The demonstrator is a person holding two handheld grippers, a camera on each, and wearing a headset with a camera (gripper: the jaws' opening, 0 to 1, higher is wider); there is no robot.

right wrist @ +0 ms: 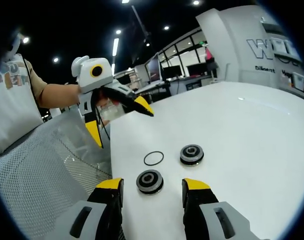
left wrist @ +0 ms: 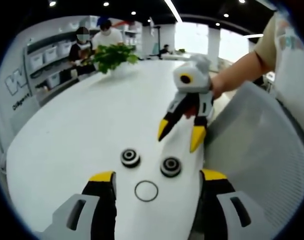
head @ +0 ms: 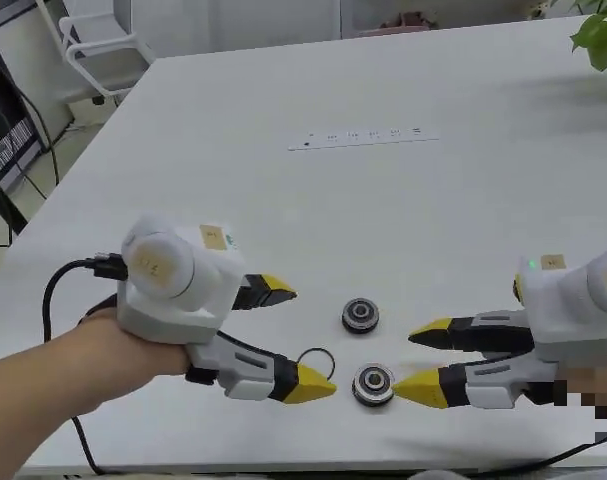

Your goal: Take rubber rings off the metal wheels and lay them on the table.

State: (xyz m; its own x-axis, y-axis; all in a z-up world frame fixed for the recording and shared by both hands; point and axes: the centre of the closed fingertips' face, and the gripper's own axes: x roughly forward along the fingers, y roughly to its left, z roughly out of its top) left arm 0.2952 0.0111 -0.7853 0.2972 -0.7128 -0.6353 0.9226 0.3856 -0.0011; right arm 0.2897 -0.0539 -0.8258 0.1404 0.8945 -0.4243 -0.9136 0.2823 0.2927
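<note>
My left gripper (head: 303, 338) is wide open and holds nothing. One loose rubber ring (head: 316, 360) lies flat on the white table (head: 283, 200) between its two yellow fingertips and touches neither. My right gripper (head: 411, 360) is open too, also empty. I count two wheels. The first metal wheel (head: 372, 385) lies just in front of my right fingertips. The second metal wheel (head: 360, 315) lies near it, a little apart, between both grippers.

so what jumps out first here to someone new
The left gripper and right gripper, yellow-tipped, jaws open, face each other low over the white table. Between them sit the far wheel and the near wheel, and a thin black ring lies flat by the left gripper's near tip.
</note>
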